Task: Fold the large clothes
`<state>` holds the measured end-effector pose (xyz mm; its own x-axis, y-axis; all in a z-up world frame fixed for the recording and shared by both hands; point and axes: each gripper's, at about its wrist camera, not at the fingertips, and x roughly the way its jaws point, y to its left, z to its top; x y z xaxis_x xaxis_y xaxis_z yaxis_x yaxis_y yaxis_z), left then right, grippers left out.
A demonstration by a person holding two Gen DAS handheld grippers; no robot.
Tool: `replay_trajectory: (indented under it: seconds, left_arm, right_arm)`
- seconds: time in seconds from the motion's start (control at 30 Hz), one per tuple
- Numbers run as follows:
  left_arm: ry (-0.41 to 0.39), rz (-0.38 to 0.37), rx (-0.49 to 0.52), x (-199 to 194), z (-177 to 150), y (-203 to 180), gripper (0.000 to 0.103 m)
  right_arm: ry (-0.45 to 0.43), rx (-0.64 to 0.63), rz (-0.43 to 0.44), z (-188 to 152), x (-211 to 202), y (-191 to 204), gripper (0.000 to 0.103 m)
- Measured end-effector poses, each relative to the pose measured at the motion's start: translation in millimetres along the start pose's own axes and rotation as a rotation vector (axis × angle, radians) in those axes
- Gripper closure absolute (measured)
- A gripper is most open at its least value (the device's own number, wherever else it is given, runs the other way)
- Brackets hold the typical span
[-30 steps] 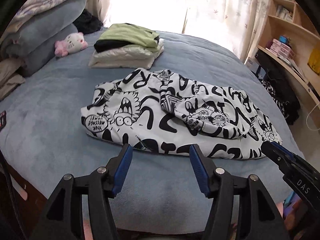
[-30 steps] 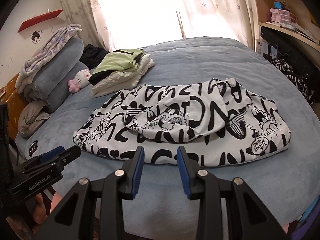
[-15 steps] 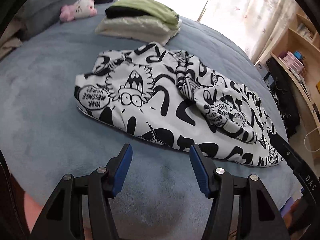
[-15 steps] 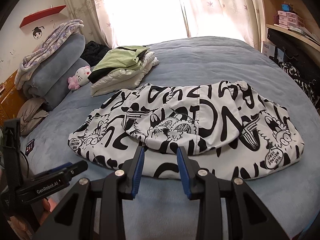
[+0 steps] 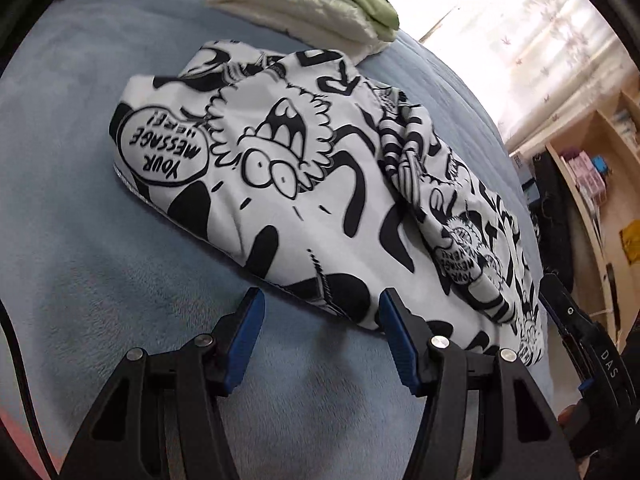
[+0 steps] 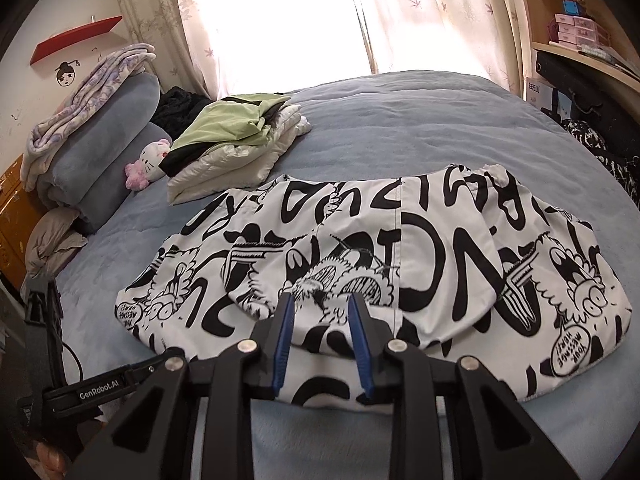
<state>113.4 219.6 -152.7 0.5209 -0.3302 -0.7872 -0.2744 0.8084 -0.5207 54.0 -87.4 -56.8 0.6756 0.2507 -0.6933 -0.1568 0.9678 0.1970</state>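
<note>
A white garment with black cartoon print point(image 6: 420, 248) lies partly folded across the blue bed cover point(image 6: 400, 128). My right gripper point(image 6: 320, 304) sits low over the garment's near edge. Its jaws are closing, with a fold of the cloth between the blue pads point(image 6: 282, 344) and a gap still showing. In the left wrist view the same garment point(image 5: 288, 200) fills the middle. My left gripper point(image 5: 320, 304) stands open at its near hem, the hem lying just between the fingertips. The right gripper's black tip pokes in at the right edge of that view.
A stack of folded clothes point(image 6: 236, 140), green on top of white, sits behind the garment. A pink-and-white plush toy point(image 6: 148, 164) and rolled blue blankets point(image 6: 104, 140) lie at the far left. Wooden shelves point(image 6: 580, 40) and a dark bag stand beside the bed on the right.
My left gripper has dropped and rolled, closing in on the garment's near hem. My right gripper has moved forward over the near edge and its jaws have narrowed.
</note>
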Motion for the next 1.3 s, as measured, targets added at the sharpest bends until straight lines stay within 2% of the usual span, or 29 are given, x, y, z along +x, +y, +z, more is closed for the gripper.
replay_trajectory:
  seconds: [0.4, 0.57, 0.7, 0.9, 1.03, 1.3]
  left_arm:
    - [-0.035, -0.023, -0.079, 19.6, 23.4, 15.3, 0.045]
    - [-0.055, -0.016, -0.099, 31.8, 39.6, 17.8, 0.045]
    - [-0.084, -0.005, -0.112, 37.8, 50.2, 16.8, 0.046]
    - [-0.149, 0.003, -0.129, 36.1, 68.2, 18.1, 0.065]
    - [-0.188, 0.033, -0.098, 33.4, 75.4, 12.7, 0.079]
    - [-0.241, 0.099, 0.01, 17.8, 76.5, -10.7, 0.085]
  right_arm:
    - [0.026, 0.018, -0.039, 10.5, 54.6, -16.8, 0.085]
    - [0.08, 0.037, -0.054, 2.4, 82.2, -25.0, 0.086]
    - [0.095, 0.018, -0.059, -4.4, 89.2, -23.2, 0.086]
    - [0.123, -0.002, -0.066, -12.7, 96.9, -20.9, 0.086]
    - [0.113, -0.02, -0.075, -16.9, 98.5, -19.1, 0.086]
    - [0.105, 0.001, -0.043, -18.5, 99.3, -22.2, 0.086]
